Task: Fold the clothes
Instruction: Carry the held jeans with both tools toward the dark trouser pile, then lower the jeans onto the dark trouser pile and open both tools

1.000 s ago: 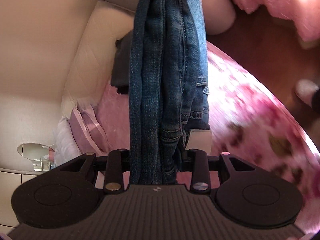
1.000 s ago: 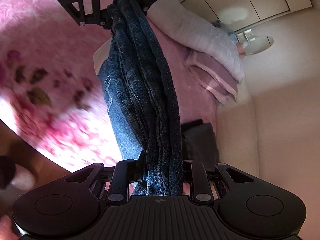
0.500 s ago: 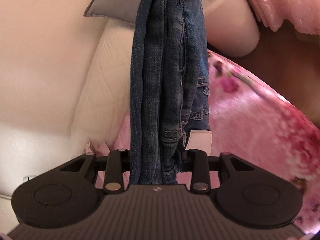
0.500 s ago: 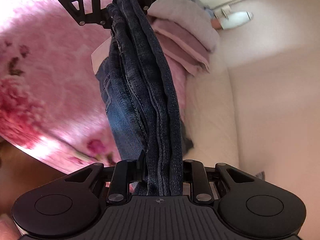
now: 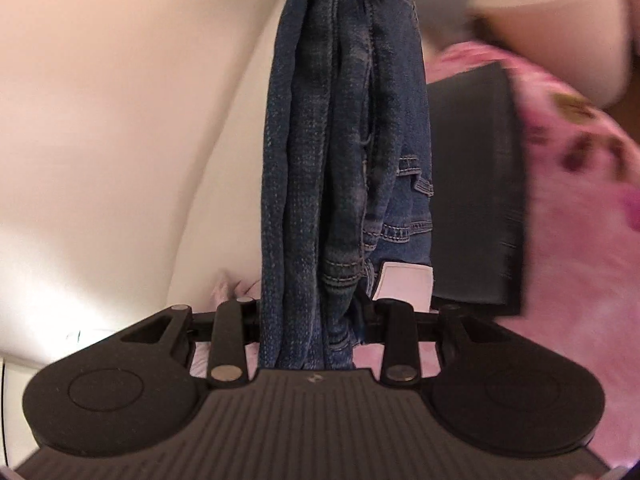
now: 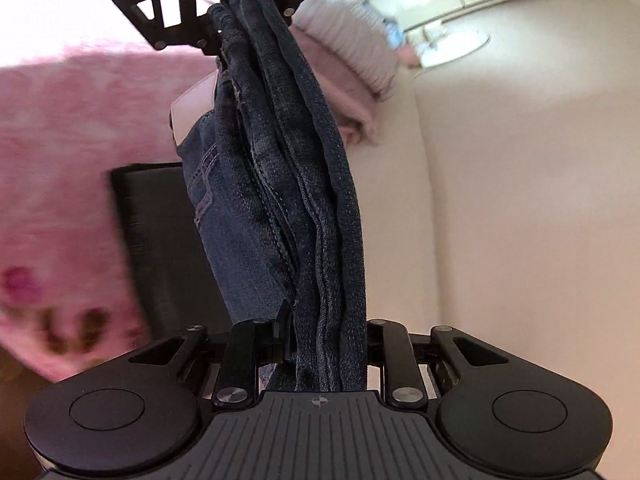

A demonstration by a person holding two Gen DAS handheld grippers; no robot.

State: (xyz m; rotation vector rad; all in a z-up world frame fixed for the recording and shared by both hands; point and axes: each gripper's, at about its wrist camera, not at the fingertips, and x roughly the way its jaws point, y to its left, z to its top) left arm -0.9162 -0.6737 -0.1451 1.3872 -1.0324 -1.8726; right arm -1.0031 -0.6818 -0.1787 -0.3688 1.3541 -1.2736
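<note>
My view swings: dark folded garment (image 5: 476,184) now sits right behind the jeans (image 5: 340,152); pillows (image 6: 352,68) recede.

The jeans (image 5: 344,152) stretch between the left tool (image 5: 308,316) and the right tool (image 6: 326,340), one end clamped in each. Below them the bedspread (image 6: 60,128) covers the bed. A flat folded garment (image 6: 160,240) lies on it, beside the headboard (image 6: 500,200). Pillows (image 6: 348,56) lie further along the headboard.
</note>
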